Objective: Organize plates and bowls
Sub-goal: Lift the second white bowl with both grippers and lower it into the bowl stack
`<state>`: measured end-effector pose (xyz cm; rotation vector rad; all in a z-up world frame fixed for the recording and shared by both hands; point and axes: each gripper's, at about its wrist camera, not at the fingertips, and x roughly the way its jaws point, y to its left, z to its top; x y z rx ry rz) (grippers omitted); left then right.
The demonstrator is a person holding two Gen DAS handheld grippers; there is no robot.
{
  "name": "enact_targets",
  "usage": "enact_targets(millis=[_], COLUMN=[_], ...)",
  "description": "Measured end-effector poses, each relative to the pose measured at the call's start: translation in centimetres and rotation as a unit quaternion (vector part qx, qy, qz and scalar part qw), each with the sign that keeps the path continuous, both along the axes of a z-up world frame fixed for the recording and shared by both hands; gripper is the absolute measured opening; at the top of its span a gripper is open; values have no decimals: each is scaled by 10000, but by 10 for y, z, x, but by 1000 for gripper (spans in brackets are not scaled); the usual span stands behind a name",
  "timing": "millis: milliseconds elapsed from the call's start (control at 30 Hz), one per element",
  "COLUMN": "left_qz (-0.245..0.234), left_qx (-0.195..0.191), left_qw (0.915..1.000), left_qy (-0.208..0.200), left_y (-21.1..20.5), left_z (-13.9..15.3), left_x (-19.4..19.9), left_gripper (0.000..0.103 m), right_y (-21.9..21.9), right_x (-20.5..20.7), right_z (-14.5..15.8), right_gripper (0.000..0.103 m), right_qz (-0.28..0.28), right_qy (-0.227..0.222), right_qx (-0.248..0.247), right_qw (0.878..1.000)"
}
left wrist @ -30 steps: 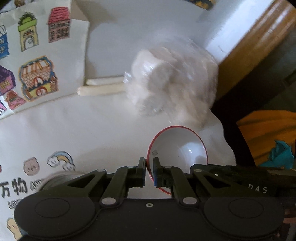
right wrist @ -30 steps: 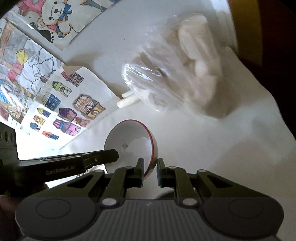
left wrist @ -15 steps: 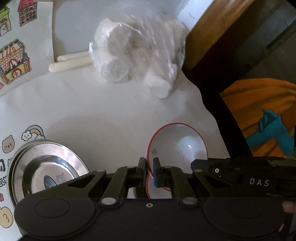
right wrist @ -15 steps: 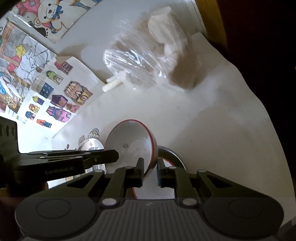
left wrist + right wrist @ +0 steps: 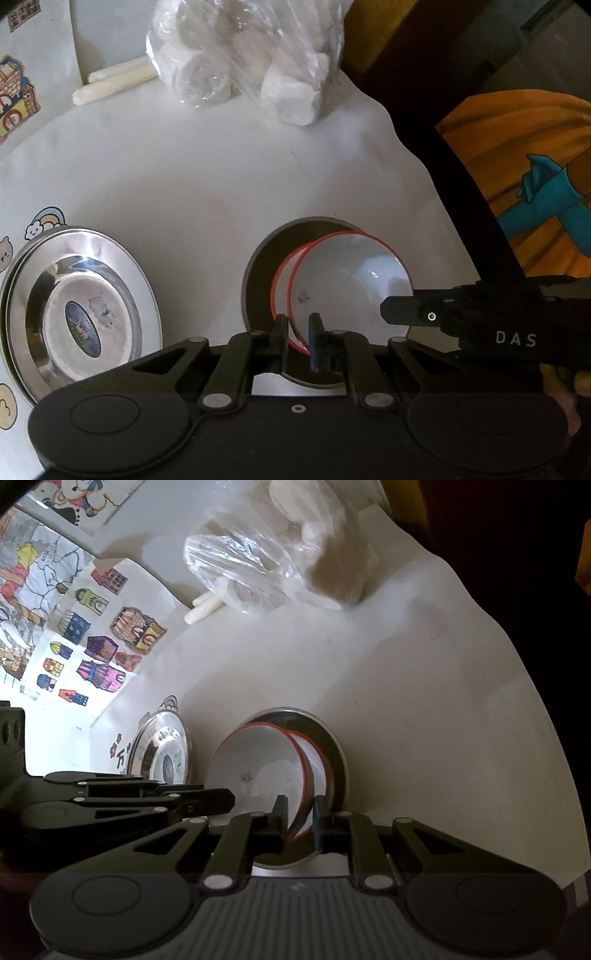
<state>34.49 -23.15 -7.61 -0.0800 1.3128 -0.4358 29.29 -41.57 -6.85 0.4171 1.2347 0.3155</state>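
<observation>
Left wrist: 2 red-rimmed bowls [image 5: 347, 280], 2 steel plates [image 5: 79, 314]

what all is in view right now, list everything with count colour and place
red-rimmed bowl: one, white with red rim, pinched at its rim by both grippers, tilted over the second bowl
second bowl: one, white with red rim, sitting in the steel dish below
steel dish: one, grey metal, near table edge under the bowls
steel plates: a stack, count unclear, shiny silver, left of the bowls
plastic bag of white rolls: one, clear, far side of table
white sticks: two, cream, beside the bag
sticker sheets: several, colourful, left side
left gripper: shut on bowl rim
right gripper: shut on bowl rim
</observation>
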Motion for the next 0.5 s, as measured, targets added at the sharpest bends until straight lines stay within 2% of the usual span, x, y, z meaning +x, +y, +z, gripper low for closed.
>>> enact_targets(millis=[500], left_qz=[90], left_qx=[176], left_qw=[9998], left_qy=[55], left_y=[-7], left_z=[-5], left_x=[2], left_gripper=[12], right_y=[1], right_x=[3], right_z=[-4], right_gripper=[16], right_qz=[49], right_qy=[88], right_qx=[-63], right_qw=[9999])
